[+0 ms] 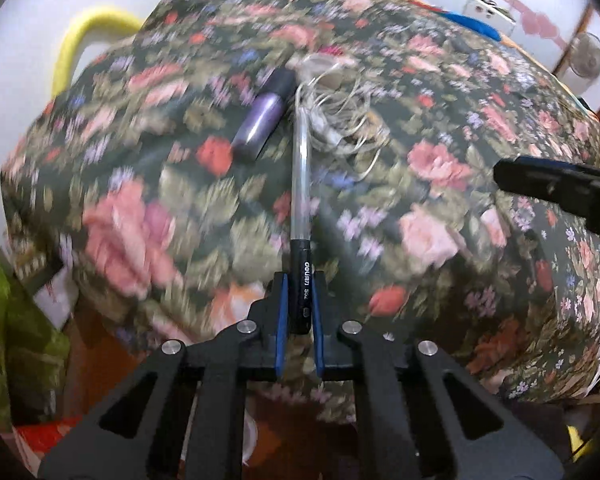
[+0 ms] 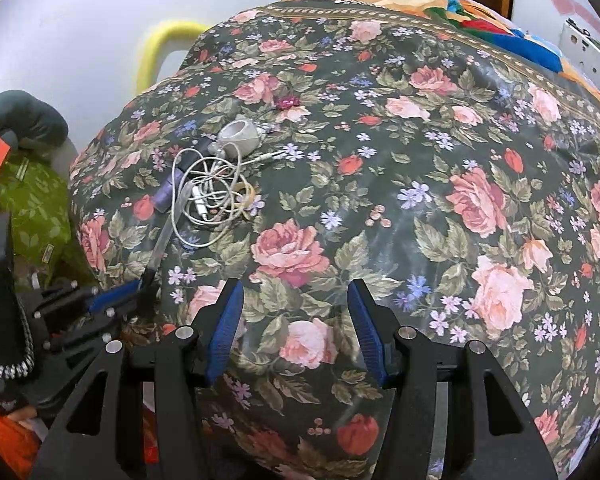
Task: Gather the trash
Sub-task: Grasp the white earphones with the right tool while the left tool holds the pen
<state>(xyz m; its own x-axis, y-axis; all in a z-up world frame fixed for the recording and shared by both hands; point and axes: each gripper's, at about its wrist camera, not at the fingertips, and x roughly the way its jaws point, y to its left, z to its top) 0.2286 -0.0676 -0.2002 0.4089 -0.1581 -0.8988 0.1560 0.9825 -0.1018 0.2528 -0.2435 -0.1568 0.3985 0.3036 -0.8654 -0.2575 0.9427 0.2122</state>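
The left gripper point(image 1: 300, 304) has its blue-padded jaws clamped on the black, printed end of a pen point(image 1: 301, 200), whose clear plastic barrel runs straight away from the jaws and lies along the surface point(image 2: 440, 168), which is covered by a glossy dark cloth printed with pink roses, red buds and small lilac flowers. The pen's far end reaches into a loose tangle of thin white cable point(image 2: 208, 196), coiled in uneven loops, with a small rounded white shell-like piece point(image 2: 240, 134) at its far edge. Just left of the pen's clear barrel lies a short metallic purple tube with a dark cap point(image 1: 264, 116), cylindrical and smooth; it rests close beside the pen, though blur hides whether the two touch. The right gripper point(image 2: 296, 320) hovers over bare floral cloth well to the right of the tangle, its ribbed blue pads point(image 2: 228, 320) standing apart with nothing between them. A curved yellow foam-like tube point(image 2: 160, 52) arches behind the surface's far left edge.
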